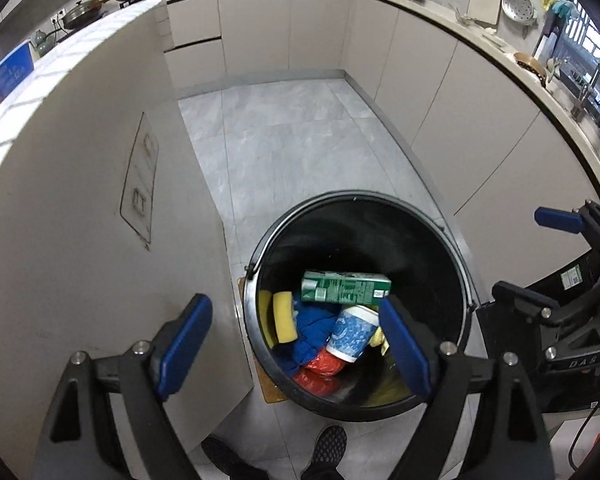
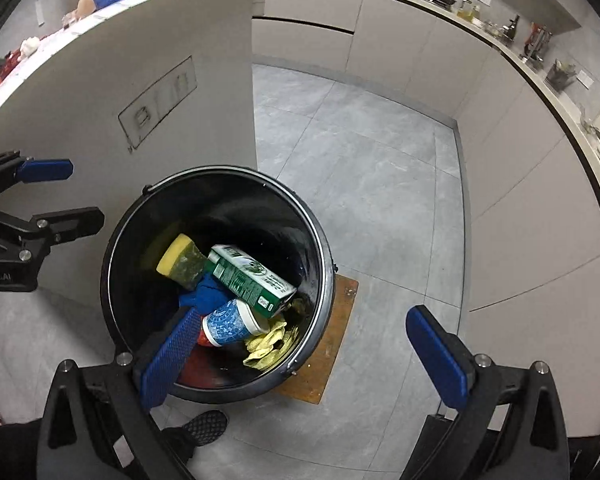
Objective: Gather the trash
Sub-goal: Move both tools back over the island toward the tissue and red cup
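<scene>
A round black trash bin (image 1: 456, 272) (image 2: 320, 248) stands on the grey floor. Inside lie a green carton (image 1: 346, 288) (image 2: 252, 276), a blue-and-white paper cup (image 1: 352, 334) (image 2: 230, 324), a yellow sponge (image 1: 284, 322) (image 2: 180, 262), blue cloth (image 1: 312, 326) (image 2: 206, 298), a red wrapper (image 1: 320, 368) and crumpled yellow paper (image 2: 266, 344). My left gripper (image 1: 296, 344) hangs open over the bin's near-left rim with nothing between its blue fingers. My right gripper (image 2: 304, 352) stands wide open above the bin's near-right rim, empty as well.
The bin rests on a brown mat (image 2: 332, 352) beside a beige island wall (image 1: 80, 200) (image 2: 120, 92). Beige cabinets (image 1: 460, 112) (image 2: 520, 160) with a cluttered counter line the far side and the right. The person's dark shoes (image 1: 332, 446) (image 2: 206, 426) stand just before the bin.
</scene>
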`<state>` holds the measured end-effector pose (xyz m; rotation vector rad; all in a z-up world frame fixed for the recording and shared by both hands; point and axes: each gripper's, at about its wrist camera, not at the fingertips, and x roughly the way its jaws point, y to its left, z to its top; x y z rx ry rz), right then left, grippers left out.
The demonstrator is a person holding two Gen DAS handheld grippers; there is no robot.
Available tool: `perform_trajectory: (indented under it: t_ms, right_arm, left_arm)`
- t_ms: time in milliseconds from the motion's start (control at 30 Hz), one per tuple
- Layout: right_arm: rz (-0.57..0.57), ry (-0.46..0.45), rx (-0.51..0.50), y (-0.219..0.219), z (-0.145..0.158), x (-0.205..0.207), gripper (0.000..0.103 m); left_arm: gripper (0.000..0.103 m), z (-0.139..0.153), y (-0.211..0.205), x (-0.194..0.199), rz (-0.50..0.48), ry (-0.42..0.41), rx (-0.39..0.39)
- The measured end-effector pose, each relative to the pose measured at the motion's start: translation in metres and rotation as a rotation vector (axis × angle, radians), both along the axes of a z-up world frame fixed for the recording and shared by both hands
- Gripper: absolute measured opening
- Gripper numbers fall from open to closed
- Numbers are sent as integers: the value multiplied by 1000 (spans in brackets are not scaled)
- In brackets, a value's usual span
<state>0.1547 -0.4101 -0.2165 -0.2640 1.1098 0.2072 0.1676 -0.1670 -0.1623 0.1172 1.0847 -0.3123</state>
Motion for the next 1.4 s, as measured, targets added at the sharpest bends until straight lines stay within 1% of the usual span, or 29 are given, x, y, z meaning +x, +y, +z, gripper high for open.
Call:
perform_trajectory:
  t_ms: [367,733,867,1167,1367,1400]
  right_arm:
    - [-23,-95,18,0,53,-9,103]
    - [-18,-178,38,18,96,-24,103]
    - [-15,-214,57,29,110,-28,103]
    - [31,-266,97,69,136,-32,103]
    - [76,-310,149,103,158,-26,103]
    - [87,-317,165,113,163,-23,103]
  left_arm:
    - [86,40,3,-6,25,-95,-29]
    - [86,73,27,-29,77,-178,-62]
    - [86,79,39,-32,104,-205,-73]
    - [86,103,76,-43,180,-271,-91]
    - [86,122,120,-50,281,-322,-82]
    - [88,125,130,-50,303,-331,-75]
